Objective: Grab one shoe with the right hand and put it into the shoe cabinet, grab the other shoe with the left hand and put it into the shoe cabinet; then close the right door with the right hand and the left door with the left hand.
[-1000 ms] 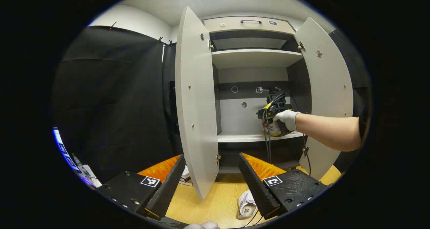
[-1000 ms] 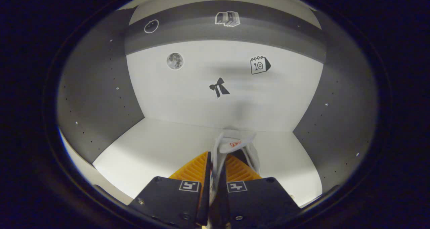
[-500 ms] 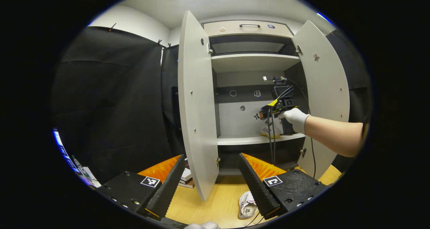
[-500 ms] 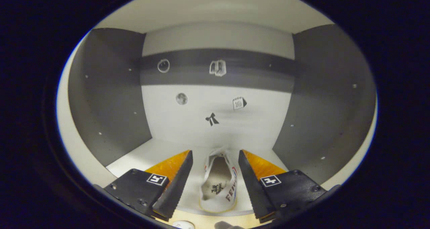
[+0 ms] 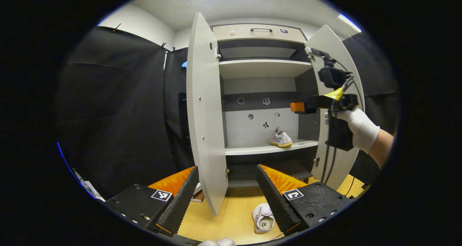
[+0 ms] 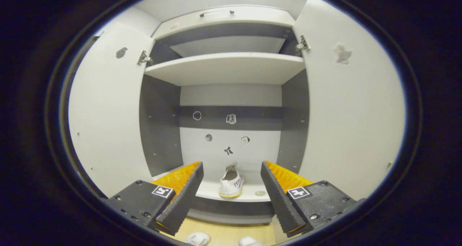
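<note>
White, one shoe (image 6: 231,183) is seen on the cabinet shelf (image 6: 213,192) ahead of the right gripper (image 6: 231,192), spread wide and empty. The other shoe (image 5: 263,222) lies on the wooden floor (image 5: 231,217) between the left gripper (image 5: 227,195)'s parted, empty fingers.

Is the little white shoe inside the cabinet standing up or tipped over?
Standing up. The white shoe rests on its sole on the cabinet's lower shelf, opening facing upward, with both doors swung open.

Floor shoe (image 5: 264,222) partly behind left tool's finger (image 5: 277,202); two pale shapes (image 6: 197,238) cut off at btm edge.
</note>
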The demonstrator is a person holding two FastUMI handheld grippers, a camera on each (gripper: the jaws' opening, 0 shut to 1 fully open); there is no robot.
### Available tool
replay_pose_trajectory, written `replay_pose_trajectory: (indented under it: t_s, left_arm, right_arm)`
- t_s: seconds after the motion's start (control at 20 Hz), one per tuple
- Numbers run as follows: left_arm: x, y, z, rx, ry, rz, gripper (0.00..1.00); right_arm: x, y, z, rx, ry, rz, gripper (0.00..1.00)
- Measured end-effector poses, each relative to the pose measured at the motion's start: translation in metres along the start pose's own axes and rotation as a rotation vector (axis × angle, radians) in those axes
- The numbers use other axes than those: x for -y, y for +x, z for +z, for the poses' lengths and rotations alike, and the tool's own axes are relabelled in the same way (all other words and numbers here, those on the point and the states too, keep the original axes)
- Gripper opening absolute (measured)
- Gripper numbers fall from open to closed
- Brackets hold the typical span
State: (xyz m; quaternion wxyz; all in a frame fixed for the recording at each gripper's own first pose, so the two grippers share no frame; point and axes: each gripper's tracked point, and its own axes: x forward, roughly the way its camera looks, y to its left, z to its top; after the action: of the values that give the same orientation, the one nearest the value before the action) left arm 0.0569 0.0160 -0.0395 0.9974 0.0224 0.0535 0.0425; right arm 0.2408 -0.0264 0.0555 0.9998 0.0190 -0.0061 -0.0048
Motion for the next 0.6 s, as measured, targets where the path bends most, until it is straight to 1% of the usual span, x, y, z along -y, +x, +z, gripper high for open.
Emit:
replay_pose_trajectory:
  t_s: [0.15,0.2,0.3,0.4,0.5,0.6]
  left_arm:
    - [0.005,-0.002,-0.002,0.004,0.012,-0.025,0.96]
    - [0.007,-0.002,-0.003,0.004,0.015,-0.039,0.96]
    - [0.012,-0.005,-0.005,0.004,0.021,-0.062,0.96]
    - [0.016,-0.006,-0.007,0.005,0.030,-0.080,0.96]
    - [0.021,-0.007,-0.010,0.005,0.036,-0.097,0.96]
    - [0.027,-0.004,-0.015,0.003,0.037,-0.112,0.96]
  right_arm:
    - [0.008,-0.057,-0.019,0.021,0.016,-0.015,1.00]
    - [0.009,-0.074,-0.031,0.014,0.030,-0.010,1.00]
    - [0.011,-0.108,-0.064,-0.032,0.051,0.004,1.00]
    - [0.024,-0.134,-0.089,-0.082,0.062,-0.021,1.00]
    - [0.034,-0.153,-0.100,-0.099,0.066,-0.049,1.00]
    - [0.048,-0.165,-0.096,-0.110,0.063,-0.075,1.00]
